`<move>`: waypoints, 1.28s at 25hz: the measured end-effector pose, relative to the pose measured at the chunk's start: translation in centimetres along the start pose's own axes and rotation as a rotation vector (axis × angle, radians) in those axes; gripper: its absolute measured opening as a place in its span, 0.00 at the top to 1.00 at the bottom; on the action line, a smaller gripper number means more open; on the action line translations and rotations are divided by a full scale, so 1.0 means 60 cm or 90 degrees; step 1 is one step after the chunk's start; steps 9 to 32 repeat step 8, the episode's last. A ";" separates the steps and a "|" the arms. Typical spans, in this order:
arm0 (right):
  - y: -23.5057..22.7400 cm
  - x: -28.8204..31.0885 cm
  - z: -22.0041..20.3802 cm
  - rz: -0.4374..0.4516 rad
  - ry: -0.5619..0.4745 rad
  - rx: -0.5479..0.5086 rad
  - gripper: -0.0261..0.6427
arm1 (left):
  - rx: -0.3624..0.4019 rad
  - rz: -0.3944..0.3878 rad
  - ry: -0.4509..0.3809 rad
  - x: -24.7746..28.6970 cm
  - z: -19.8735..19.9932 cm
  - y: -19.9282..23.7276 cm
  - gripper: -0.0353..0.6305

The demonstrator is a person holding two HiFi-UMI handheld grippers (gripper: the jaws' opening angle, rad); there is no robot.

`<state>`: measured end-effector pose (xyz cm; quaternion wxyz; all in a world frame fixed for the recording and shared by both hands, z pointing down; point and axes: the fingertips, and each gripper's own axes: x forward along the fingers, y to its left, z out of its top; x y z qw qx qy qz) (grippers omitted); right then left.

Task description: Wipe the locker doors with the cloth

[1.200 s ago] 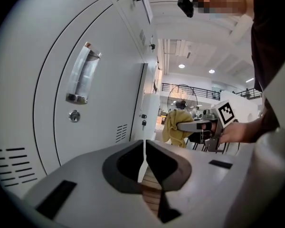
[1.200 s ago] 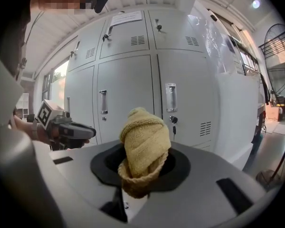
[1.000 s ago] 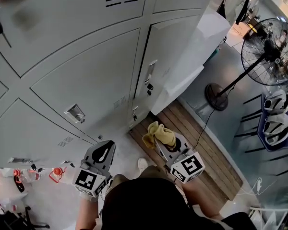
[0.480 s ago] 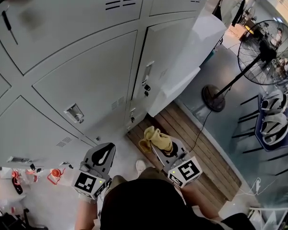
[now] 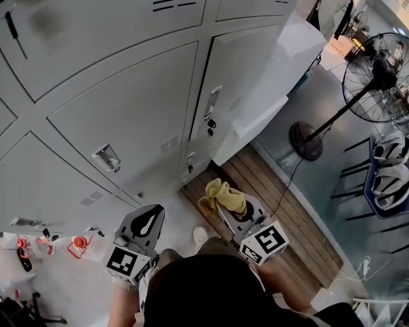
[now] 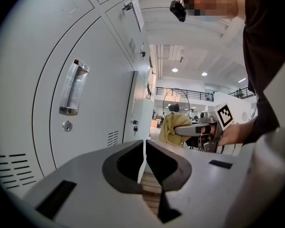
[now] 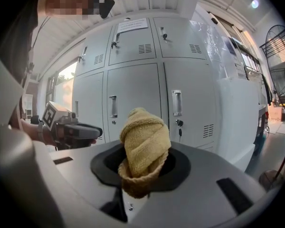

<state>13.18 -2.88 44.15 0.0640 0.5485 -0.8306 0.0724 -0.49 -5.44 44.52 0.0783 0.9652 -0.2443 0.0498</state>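
Observation:
Grey metal locker doors [image 5: 123, 107] [image 7: 135, 96] [image 6: 85, 103] fill the wall ahead. A bunched yellow cloth [image 5: 223, 195] [image 7: 143, 148] [image 6: 170, 128] sticks out of my right gripper [image 5: 233, 201] [image 7: 142, 167], which is shut on it and held low, short of the lockers. My left gripper [image 5: 147, 222] [image 6: 143, 158] is beside it on the left, jaws closed together with nothing in them. Neither gripper touches a door.
A white open locker door or panel [image 5: 286, 73] juts out at the right. Wooden slats [image 5: 286, 210] lie on the floor below the grippers. A standing fan [image 5: 382, 67] and stacked white helmets [image 5: 392, 169] are to the right. Red-capped bottles [image 5: 78, 244] sit at lower left.
The view has shifted slightly; both grippers hold about the same place, the right one still carrying the cloth.

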 end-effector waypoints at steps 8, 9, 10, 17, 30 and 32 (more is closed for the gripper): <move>-0.023 -0.003 -0.013 -0.004 0.007 0.034 0.81 | -0.005 0.000 0.012 0.011 -0.010 -0.008 0.93; -0.023 -0.003 -0.013 -0.004 0.007 0.034 0.81 | -0.005 0.000 0.012 0.011 -0.010 -0.008 0.93; -0.023 -0.003 -0.013 -0.004 0.007 0.034 0.81 | -0.005 0.000 0.012 0.011 -0.010 -0.008 0.93; -0.023 -0.003 -0.013 -0.004 0.007 0.034 0.81 | -0.005 0.000 0.012 0.011 -0.010 -0.008 0.93; -0.023 -0.003 -0.013 -0.004 0.007 0.034 0.81 | -0.005 0.000 0.012 0.011 -0.010 -0.008 0.93; -0.023 -0.003 -0.013 -0.004 0.007 0.034 0.81 | -0.005 0.000 0.012 0.011 -0.010 -0.008 0.93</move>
